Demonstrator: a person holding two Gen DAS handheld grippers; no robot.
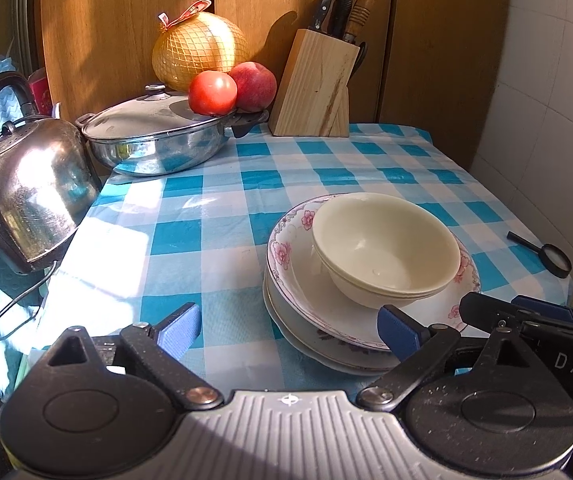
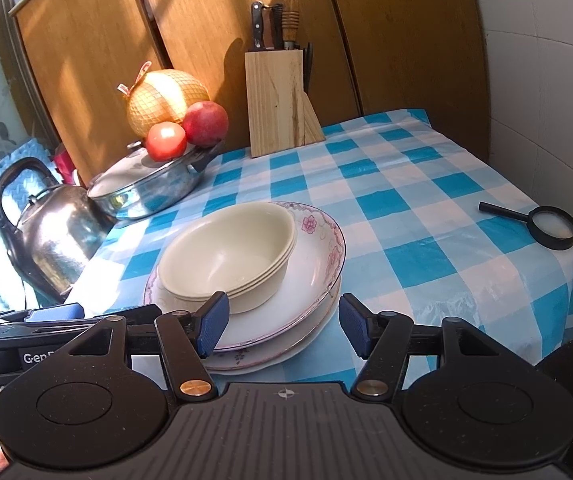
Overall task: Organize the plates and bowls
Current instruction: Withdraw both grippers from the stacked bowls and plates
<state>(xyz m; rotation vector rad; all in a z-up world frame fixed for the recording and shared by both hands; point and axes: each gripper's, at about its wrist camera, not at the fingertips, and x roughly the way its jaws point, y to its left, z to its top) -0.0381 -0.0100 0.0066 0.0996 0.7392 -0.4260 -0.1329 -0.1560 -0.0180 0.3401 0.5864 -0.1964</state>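
Cream bowls [image 1: 384, 246] are nested together and sit on a stack of white plates with pink flower rims [image 1: 286, 248], on the blue checked tablecloth. The stack also shows in the right wrist view, with the bowls [image 2: 226, 254] on the plates [image 2: 318, 236]. My left gripper [image 1: 290, 330] is open and empty, just in front of the stack and to its left. My right gripper [image 2: 284, 328] is open and empty, its fingers level with the near edge of the plates. The right gripper's body [image 1: 534, 320] shows at the right of the left wrist view.
A steel kettle [image 1: 26, 196] and a lidded steel pan [image 1: 154, 136] stand at the left, with a tomato [image 1: 211, 93], a peach and a netted pomelo [image 1: 198, 52]. A wooden knife block [image 1: 314, 88] stands at the back. A magnifying glass [image 2: 542, 222] lies at the right edge.
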